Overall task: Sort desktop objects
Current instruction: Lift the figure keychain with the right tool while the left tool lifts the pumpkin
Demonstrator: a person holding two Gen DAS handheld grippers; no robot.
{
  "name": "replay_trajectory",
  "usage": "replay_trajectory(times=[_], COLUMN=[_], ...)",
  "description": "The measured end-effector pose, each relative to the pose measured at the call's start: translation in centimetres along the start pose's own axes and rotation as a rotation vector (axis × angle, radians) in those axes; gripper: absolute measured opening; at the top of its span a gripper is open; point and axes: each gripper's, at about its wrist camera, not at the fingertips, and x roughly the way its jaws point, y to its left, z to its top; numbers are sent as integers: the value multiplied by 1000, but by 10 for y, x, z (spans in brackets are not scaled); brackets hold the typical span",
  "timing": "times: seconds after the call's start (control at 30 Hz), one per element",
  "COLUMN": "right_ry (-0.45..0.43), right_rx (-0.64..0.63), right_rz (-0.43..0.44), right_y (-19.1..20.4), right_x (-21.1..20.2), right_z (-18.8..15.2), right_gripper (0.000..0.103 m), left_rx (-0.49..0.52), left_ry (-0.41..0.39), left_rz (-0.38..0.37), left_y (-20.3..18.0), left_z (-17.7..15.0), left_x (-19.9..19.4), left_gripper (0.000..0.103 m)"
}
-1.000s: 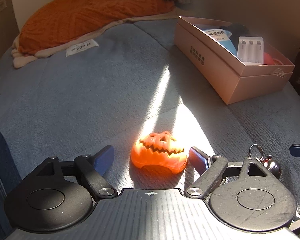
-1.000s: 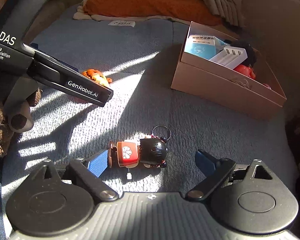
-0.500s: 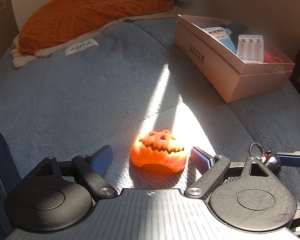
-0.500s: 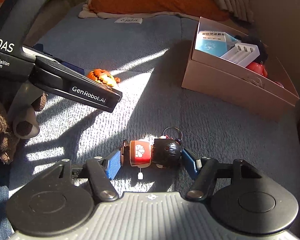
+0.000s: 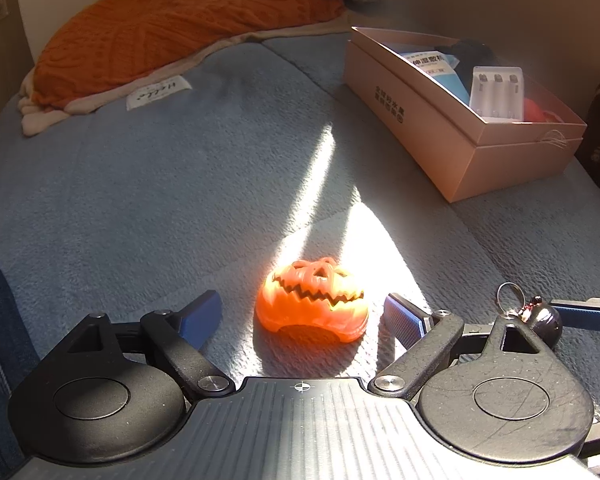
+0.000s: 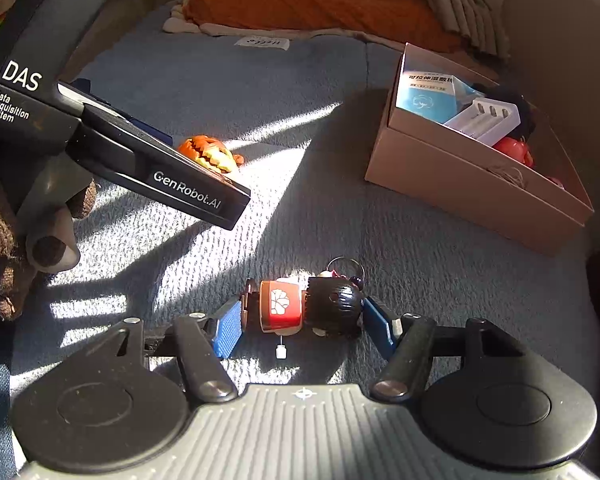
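Observation:
An orange jack-o'-lantern toy (image 5: 312,304) lies on the blue blanket in a patch of sun. My left gripper (image 5: 302,314) straddles it, jaws opening, and neither blue pad touches it. In the right wrist view the same pumpkin (image 6: 208,154) shows behind the left gripper's black body (image 6: 160,168). My right gripper (image 6: 300,324) is shut on a small doll keychain (image 6: 308,306) with a red body, black head and metal ring, lying sideways on the blanket. Its pads press on both ends. The doll's head (image 5: 544,320) also shows at the right edge of the left wrist view.
A pink cardboard box (image 5: 480,152) stands open at the back right, holding a blue packet (image 6: 424,96), a white case (image 6: 484,120) and a red object (image 6: 512,150). An orange knitted cushion (image 5: 172,28) lies at the far end. A brown sleeve (image 6: 0,248) is at the left.
My right gripper has closed from wide open onto the doll keychain. The left gripper's jaws have spread a little wider around the pumpkin. Neither hand has shifted.

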Motion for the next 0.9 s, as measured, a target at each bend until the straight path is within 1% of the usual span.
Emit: replay_trajectory(times=[0.33,0.4,0.47,0.6,0.7,0.87,0.9], right_ry=[10,15,16,34,42,36,35], right_rx=[6,5,2,22,35,24,21], right_rz=[5,2,-15,-14,-11,-20,-22], right_y=[-1,-1,-2,-7,-9,-7,-7], right_x=[1,2,3,6,7,7,7], right_z=[-1,-1,-2,-2,-2,-4,-4], right_gripper=[65,69,79,84,86,88,88], left_rx=[12,14,16,15,14,35,38], left_ry=[-1,-1,-2,-8,-13,-30,-34], left_rz=[-6,-8,-11,-21,-49,-131,-138], left_y=[-4,-3,-3,-2,-2,-10,-11], left_z=[-1,-1,0,1,0,-1,-1], left_x=[0,-1,-1,-3,-5,-10,-10], left_gripper=[90,88,87,85,85,85,86])
